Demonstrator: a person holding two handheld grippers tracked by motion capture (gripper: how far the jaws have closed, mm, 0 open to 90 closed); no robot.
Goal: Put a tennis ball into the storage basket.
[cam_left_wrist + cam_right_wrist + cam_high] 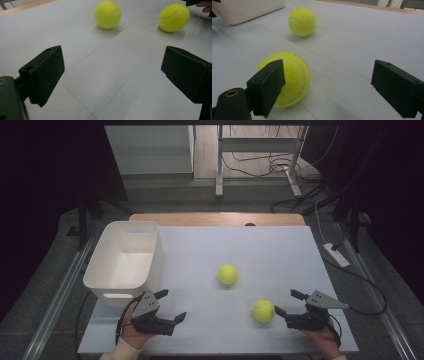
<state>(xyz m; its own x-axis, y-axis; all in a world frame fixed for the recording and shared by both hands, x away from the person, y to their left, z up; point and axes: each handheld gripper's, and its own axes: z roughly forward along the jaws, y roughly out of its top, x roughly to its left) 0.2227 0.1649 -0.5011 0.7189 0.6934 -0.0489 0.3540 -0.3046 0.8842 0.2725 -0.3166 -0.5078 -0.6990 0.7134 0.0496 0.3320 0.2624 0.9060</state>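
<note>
Right hand-held gripper [286, 302] at lower right, jaws apart beside near tennis ball [263, 310], left hand-held gripper [170, 305] at lower left, jaws apart, empty, second tennis ball [227, 274] mid-frame on tabletop [270, 250]

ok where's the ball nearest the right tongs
In the high view the near tennis ball lies on the white table at front right, just left of the open right tongs.

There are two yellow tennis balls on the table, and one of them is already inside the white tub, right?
Not quite. Both tennis balls, the near one and the far one, lie on the table. The white tub has nothing in it, as the high view shows.
</note>
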